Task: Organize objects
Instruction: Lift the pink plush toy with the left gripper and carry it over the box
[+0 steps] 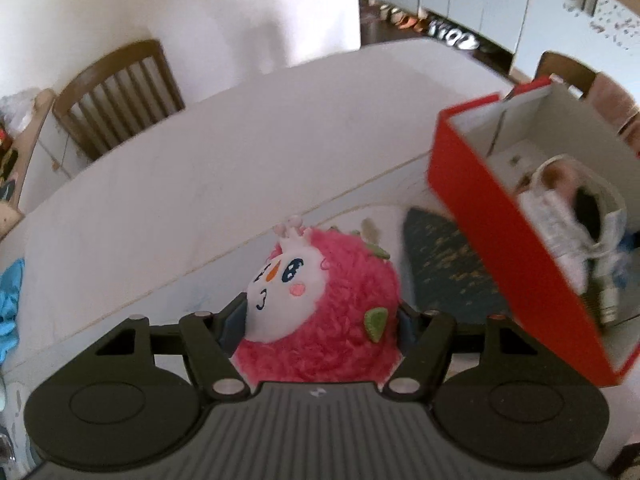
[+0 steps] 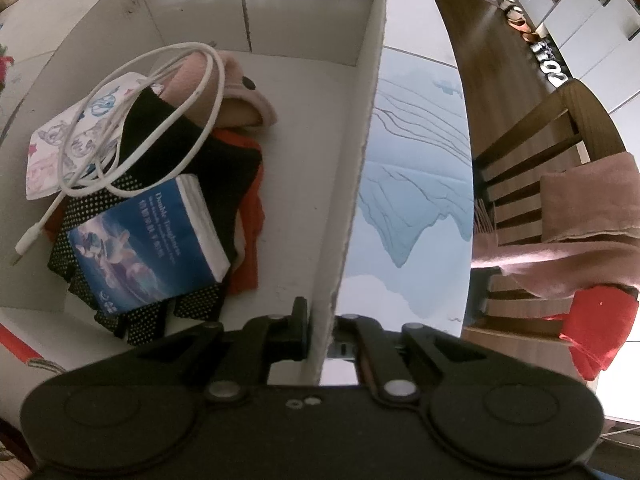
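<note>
Left tongs (image 1: 320,320) are clamped on the pink plush (image 1: 320,312), held up over the white counter (image 1: 180,184). To its right sits the red box (image 1: 500,232). Right tongs (image 2: 320,336) are pinched shut on the box's near wall; cable (image 2: 160,120) and book (image 2: 148,240) inside.

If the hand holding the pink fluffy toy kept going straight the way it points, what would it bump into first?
Probably the white table. The left gripper is shut on the pink plush toy and tilts down at bare tabletop. The red box sits off to the right, seemingly outside that line.
</note>
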Demonstrator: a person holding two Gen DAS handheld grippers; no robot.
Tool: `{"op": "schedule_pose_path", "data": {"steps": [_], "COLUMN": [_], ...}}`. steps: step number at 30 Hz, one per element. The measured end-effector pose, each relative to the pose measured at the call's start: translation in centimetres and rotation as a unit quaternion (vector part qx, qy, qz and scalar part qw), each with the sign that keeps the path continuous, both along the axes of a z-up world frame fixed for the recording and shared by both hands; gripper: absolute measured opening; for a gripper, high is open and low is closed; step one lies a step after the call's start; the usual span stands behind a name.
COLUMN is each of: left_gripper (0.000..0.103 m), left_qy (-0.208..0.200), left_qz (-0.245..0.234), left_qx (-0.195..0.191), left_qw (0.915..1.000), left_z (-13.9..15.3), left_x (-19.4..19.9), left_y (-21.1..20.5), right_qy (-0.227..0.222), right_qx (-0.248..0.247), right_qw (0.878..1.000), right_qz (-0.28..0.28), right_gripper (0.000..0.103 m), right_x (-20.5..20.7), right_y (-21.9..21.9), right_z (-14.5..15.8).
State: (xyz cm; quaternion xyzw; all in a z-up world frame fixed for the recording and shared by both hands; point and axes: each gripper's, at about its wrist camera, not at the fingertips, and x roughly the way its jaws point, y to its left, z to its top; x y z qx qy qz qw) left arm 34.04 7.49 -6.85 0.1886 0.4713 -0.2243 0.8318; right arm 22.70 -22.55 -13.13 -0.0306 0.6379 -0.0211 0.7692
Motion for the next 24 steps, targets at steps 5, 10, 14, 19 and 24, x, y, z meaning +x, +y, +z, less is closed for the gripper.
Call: {"op": "schedule_pose_path", "data": {"steps": [5,10,14,19,24], "left_gripper": [0.070,0.070,0.070,0.070,0.070], "left_qy": [-0.012,-0.031,-0.035,-0.041,-0.043], "left_qz": [-0.038,-0.081,-0.116,-0.160,-0.191], "left_qx": [-0.024,-0.058,-0.080,-0.087,-0.089], "left_qw": [0.9989,0.9946,0.9894,0.9824,0.9766], "left_z": [3.9,7.0,8.6,8.9,8.3], "left_x": [-1.7,-3.4,-4.3,-5.4,-6.0], "left_y": [-2.3,-5.9,-9.4,-14.2,-18.2], "right_qy": [0.000,0.000,-0.002,-0.002,-0.003], "right_qx": [0.002,0.000,0.001,-0.003,-0.009], "right_qw": [1.000,1.000,1.000,1.000,1.000], "right_qz": [0.002,0.005,0.008,0.013,0.018], "right_gripper": [0.004,0.005,0.005,0.005,0.005], "right_x": [0.0,0.0,0.0,0.0,0.0], "right_y": [0.0,0.0,0.0,0.1,0.4], "right_z": [0.0,0.0,0.2,0.2,0.4]}}
